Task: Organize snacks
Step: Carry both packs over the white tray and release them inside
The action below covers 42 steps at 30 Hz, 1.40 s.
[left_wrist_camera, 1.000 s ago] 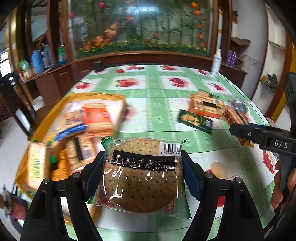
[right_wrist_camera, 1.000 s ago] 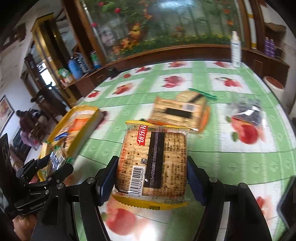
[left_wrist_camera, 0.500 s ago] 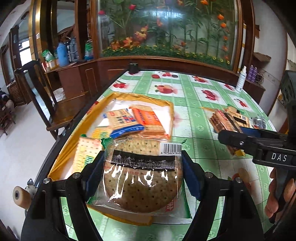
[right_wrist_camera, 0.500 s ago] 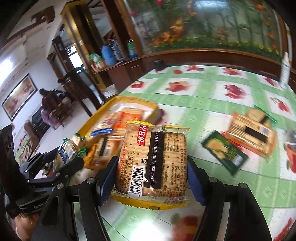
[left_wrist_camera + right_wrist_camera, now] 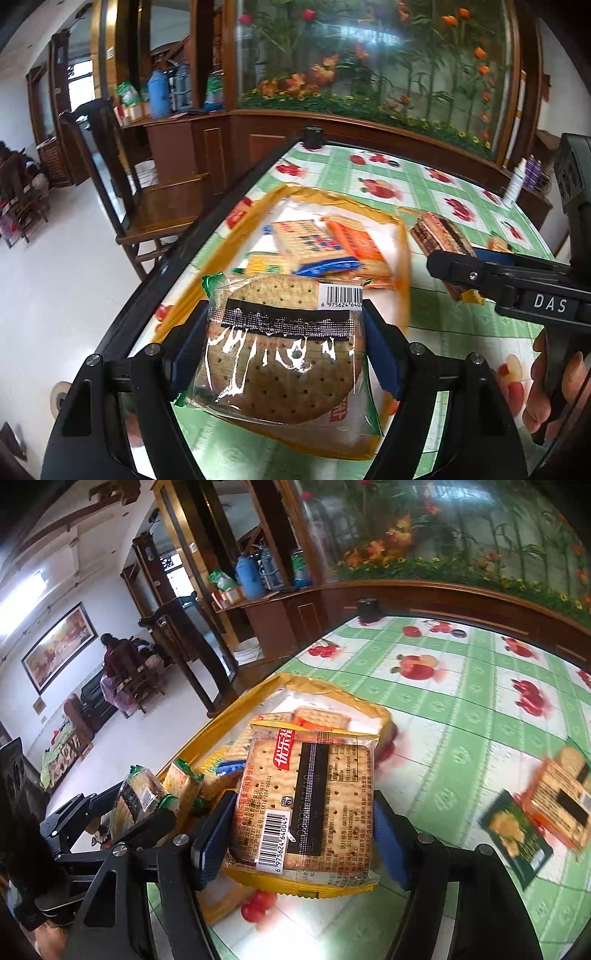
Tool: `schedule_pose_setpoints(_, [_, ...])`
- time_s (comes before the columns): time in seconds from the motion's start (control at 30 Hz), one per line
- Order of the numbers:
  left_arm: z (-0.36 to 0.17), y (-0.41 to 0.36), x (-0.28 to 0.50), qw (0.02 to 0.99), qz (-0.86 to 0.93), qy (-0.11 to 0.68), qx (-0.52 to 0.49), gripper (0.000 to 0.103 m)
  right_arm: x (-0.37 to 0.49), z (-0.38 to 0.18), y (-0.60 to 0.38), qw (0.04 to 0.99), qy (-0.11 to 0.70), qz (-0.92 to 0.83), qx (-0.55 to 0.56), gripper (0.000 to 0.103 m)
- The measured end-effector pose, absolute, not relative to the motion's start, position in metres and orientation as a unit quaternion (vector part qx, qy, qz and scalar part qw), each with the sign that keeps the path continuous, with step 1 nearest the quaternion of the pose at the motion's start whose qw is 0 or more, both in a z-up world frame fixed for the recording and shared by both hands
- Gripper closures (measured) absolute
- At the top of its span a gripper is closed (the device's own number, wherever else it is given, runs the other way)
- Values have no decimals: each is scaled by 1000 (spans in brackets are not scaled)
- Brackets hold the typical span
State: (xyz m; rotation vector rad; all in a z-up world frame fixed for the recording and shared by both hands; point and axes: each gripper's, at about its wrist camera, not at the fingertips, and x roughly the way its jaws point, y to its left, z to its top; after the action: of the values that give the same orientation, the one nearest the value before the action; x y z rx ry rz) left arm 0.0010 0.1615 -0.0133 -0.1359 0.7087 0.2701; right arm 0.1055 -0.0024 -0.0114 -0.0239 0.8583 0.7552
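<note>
**Two packets gripped, both above the yellow tray**

Two views, and each one has a cracker packet filling its lower middle.

Left wrist view: your left gripper (image 5: 286, 343) has its blue pads pressed against the sides of a round-cracker packet (image 5: 280, 350), jaws about half apart. The packet's lower corner is cut off by the gripper frame, and its label is masked by a black strip. It hangs over the near end of the yellow tray (image 5: 388, 218) at the table's left edge. Inside the tray you can pick out a blue-and-white packet (image 5: 314, 247) and an orange packet (image 5: 358, 243), both smeared by blur. Your right gripper (image 5: 465, 269) reaches in from the right, its packet (image 5: 439, 232) seen only edge-on; some fingers of your right hand (image 5: 554, 384) show at the frame's border.

Right wrist view: your right gripper (image 5: 303, 834) clamps a square-cracker packet with yellow trim (image 5: 306, 805), jaws roughly half apart, above the tray's right side (image 5: 340, 690). The packet hides most of the tray's contents. At the lower left your left gripper (image 5: 144, 808) appears with its packet (image 5: 138, 794) turned side-on. On the green fruit-print tablecloth (image 5: 461, 709), far right, a dark green packet (image 5: 517, 834) and an orange-edged packet (image 5: 565, 805) lie blurred, the latter cut by the frame.
</note>
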Motion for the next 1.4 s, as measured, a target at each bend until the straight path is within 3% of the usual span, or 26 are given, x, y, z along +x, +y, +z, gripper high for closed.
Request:
schedule_pose_setpoints(0.4, [-16, 180, 2, 924, 141, 346, -83, 25, 120, -14, 30, 836, 405, 370, -20, 32])
schedule_pose_setpoints(1.4, [-36, 140, 15, 922, 116, 364, -56, 24, 151, -35, 80, 836, 407, 367, -39, 32])
